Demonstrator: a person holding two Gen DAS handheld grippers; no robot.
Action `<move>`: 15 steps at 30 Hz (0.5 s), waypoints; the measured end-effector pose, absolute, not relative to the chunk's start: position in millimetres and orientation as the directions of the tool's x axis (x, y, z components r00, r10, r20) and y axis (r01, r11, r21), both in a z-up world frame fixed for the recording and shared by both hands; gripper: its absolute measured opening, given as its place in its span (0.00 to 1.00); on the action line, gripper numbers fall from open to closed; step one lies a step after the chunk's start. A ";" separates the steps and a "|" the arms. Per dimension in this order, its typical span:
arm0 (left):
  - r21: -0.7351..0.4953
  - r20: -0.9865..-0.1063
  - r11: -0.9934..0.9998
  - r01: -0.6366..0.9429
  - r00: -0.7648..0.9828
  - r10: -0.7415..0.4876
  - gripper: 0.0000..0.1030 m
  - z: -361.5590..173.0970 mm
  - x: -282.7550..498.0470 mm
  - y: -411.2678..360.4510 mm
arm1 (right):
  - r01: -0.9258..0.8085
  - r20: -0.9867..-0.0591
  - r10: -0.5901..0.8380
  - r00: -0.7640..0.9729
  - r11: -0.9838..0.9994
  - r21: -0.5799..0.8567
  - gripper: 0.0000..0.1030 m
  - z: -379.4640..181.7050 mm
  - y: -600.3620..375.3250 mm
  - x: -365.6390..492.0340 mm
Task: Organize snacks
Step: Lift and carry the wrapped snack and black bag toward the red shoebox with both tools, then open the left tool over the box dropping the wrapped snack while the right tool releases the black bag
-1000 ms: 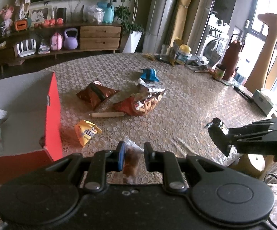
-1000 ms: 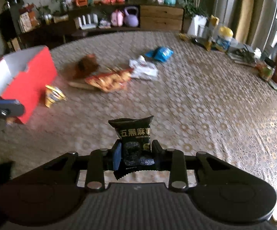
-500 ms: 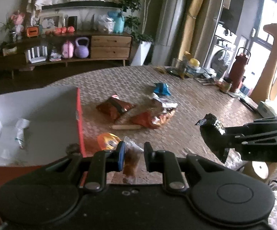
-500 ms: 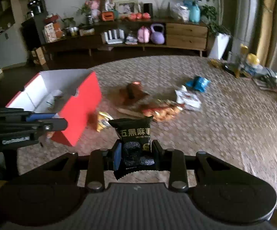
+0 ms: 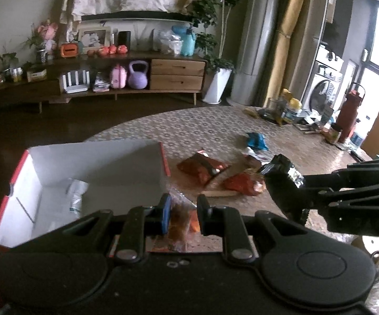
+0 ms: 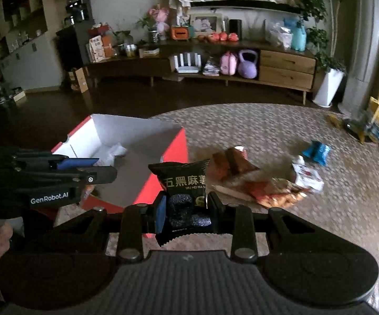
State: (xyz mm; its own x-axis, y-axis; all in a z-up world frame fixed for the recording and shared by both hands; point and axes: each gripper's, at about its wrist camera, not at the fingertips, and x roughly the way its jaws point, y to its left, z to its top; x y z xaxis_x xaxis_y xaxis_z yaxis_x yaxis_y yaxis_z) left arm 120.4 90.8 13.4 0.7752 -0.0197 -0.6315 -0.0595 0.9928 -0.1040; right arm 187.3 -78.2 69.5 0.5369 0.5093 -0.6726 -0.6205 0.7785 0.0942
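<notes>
A round table with a patterned beige cloth (image 5: 215, 128) fills both views. At 9 o'clock on it stands an open red cardboard box with white inside (image 5: 163, 157). Loose snack bags lie at 2 o'clock from the box, the red foil packet (image 5: 202, 166) nearest. The right gripper (image 6: 186, 204) clamps a black sesame-snack packet (image 6: 182, 181); the left gripper (image 5: 181, 210) pinches a clear brown-filled wrapper (image 5: 178, 216) at the box's near corner.
</notes>
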 end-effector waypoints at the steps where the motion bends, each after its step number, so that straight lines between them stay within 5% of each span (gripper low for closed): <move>1: -0.104 -0.633 0.992 -0.064 0.774 -0.017 0.18 13.5 121.4 95.4 | -0.624 -0.673 0.513 0.533 0.775 0.097 0.31 69.6 -71.0 188.2; 15: -0.047 -0.659 0.981 -0.187 0.744 0.110 0.18 4.1 139.3 178.2 | -0.666 -0.714 0.518 0.472 0.739 0.097 0.31 46.7 22.4 214.4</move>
State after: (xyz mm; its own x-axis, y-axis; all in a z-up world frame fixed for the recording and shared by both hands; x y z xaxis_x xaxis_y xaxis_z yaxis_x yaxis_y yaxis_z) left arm 139.3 178.2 4.1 0.7443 0.1104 -0.6587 -0.1870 0.9812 -0.0469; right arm 214.4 22.4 46.7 0.4717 0.5181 -0.7135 -0.6662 0.7395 0.0965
